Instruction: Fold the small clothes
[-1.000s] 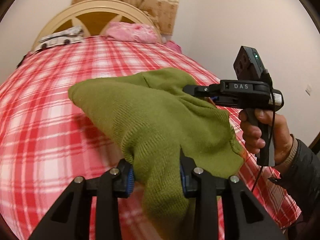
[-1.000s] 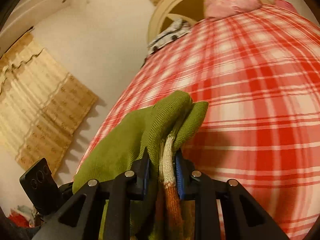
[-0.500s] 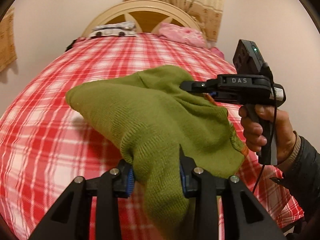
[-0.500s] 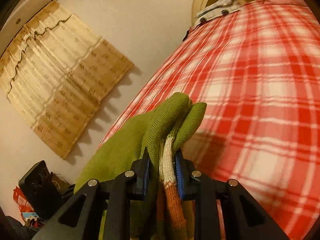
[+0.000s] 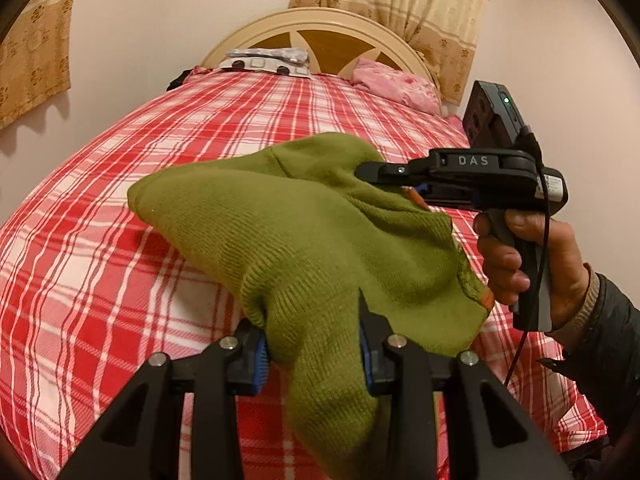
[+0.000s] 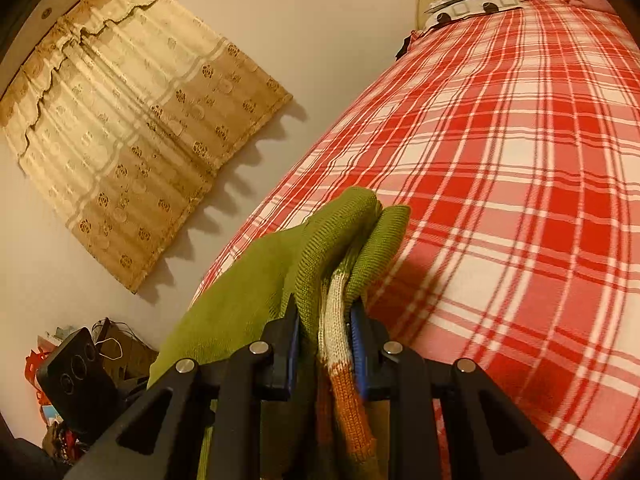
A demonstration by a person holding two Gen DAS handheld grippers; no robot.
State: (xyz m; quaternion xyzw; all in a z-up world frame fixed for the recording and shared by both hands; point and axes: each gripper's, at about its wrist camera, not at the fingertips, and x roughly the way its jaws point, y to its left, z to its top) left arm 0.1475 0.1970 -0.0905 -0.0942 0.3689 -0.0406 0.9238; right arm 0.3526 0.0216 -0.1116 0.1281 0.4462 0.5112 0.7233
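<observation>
green sweater (image 5: 320, 232), right claw (image 5: 384, 184) alongside, white-orange stripes (image 6: 340, 344) in right view only

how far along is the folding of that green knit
Done: the knit is picked up off the bed. In hand: left gripper and right gripper each clamp a bunched part, holding it above the sheet. Left: lay it flat and make every fold; no neat fold shows yet.

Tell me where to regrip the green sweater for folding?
Take the free far corner of the sweater, coming from the left of the left wrist view. It juts out unheld above the bed, while both hand-held grippers pinch bunched edges nearer the camera.
</observation>
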